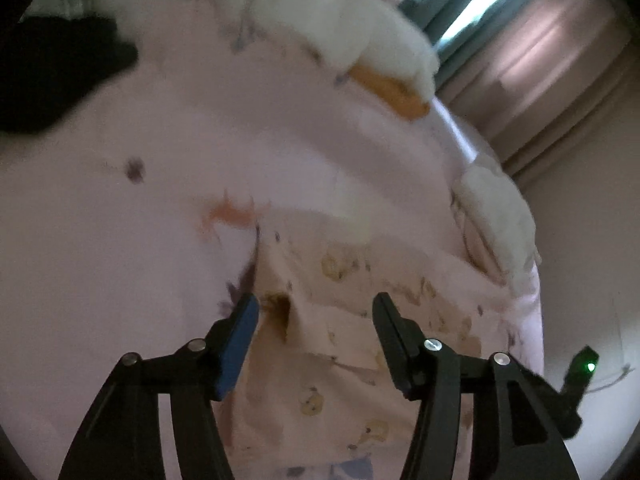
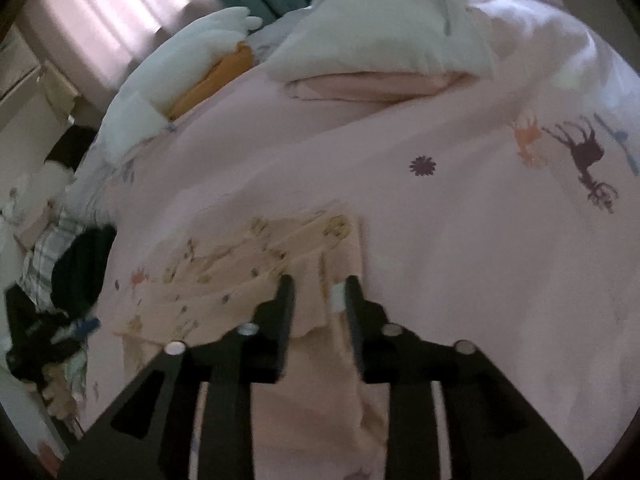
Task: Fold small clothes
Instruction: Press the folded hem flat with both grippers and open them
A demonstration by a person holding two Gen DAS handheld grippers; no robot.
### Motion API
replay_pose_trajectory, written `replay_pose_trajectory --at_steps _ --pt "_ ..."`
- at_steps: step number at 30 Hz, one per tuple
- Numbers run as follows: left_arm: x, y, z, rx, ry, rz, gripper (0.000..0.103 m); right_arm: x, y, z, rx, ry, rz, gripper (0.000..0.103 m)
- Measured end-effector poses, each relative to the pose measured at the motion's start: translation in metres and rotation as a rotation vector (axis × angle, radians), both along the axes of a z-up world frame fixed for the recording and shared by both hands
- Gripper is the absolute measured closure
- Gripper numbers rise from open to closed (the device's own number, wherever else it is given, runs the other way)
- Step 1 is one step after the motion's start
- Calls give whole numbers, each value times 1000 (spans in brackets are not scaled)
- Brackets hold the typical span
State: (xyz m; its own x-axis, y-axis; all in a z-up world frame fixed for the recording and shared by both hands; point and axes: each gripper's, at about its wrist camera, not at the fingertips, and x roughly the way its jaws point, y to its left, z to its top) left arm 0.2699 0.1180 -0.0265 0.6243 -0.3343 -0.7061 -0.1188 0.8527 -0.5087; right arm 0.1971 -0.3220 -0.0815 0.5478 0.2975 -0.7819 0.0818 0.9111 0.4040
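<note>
A small pale peach garment with little yellow animal prints lies on a pink bedsheet. My left gripper is open, its fingers either side of a raised fold of the garment, holding nothing. In the right wrist view the same garment lies partly folded. My right gripper is part open with a strip of the garment's edge between its fingers. I cannot tell whether the fingers press on the cloth.
The sheet has deer and flower prints. A white and orange plush toy and white pillows lie at the far side. Dark clothes are piled at the bed's left edge. Curtains hang behind.
</note>
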Motion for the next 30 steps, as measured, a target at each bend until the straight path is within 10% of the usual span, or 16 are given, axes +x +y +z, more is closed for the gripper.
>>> replay_pose_trajectory --at_steps 8,12,25,30 --pt "-24 -23 -42 -127 137 -190 48 -21 31 1 -49 21 63 69" --pt "-24 -49 -76 -43 173 -223 61 -23 49 -25 -19 68 90 69" --pt "44 -36 -108 -209 137 21 66 44 78 -67 3 65 67 70" --pt "72 -32 -91 -152 62 74 66 76 77 -66 -5 22 74 72"
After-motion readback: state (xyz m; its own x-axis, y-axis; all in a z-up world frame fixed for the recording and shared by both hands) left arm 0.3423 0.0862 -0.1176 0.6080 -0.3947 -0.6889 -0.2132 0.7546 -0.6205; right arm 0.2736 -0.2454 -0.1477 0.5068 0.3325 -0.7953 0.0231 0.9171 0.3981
